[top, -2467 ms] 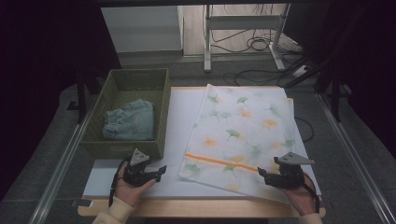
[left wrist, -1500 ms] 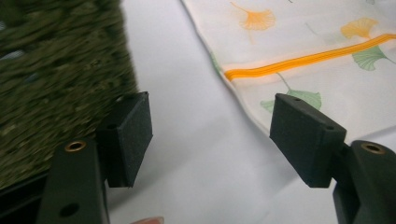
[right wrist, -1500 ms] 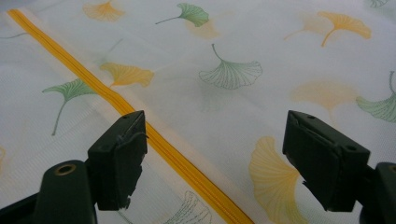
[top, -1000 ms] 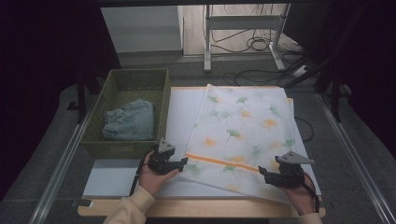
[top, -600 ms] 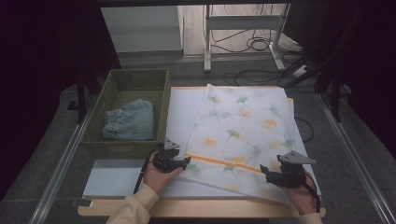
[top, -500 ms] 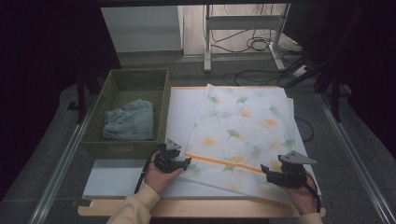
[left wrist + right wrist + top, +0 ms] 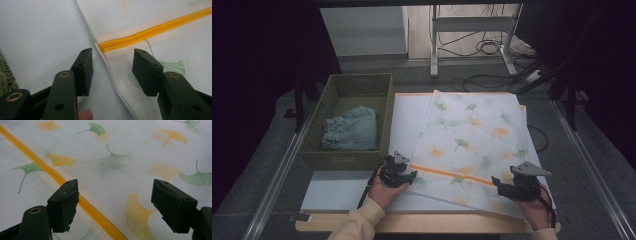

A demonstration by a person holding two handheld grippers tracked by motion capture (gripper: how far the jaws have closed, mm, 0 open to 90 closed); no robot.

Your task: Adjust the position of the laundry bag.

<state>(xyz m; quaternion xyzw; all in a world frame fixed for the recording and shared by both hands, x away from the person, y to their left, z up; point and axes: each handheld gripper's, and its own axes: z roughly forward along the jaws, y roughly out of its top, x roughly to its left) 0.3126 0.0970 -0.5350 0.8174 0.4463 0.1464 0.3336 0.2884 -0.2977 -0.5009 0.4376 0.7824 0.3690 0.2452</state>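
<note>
A white mesh bag (image 7: 472, 135) printed with green and orange ginkgo leaves lies flat on a white mat (image 7: 404, 117). An orange zipper (image 7: 447, 174) crosses its near part. My left gripper (image 7: 412, 176) sits at the bag's left edge, by the zipper's end (image 7: 117, 45). In the left gripper view my left gripper (image 7: 112, 67) straddles that edge. Its jaws have just been closing, and the pads stand clear of the fabric. My right gripper (image 7: 496, 184) rests over the bag's near right part. In its own view my right gripper (image 7: 115, 202) is wide open above the zipper (image 7: 55, 177).
A green woven basket (image 7: 342, 159) stands left of the mat with a folded denim garment (image 7: 352, 129) inside. Its corner (image 7: 5, 80) lies close to my left gripper. The table's wooden front edge (image 7: 427, 222) runs under the person's hands. Cables and a stand's legs lie on the floor beyond.
My left gripper has come right, from the bare mat near the basket to the bag's left edge at the zipper's end. The right gripper has stayed put.
</note>
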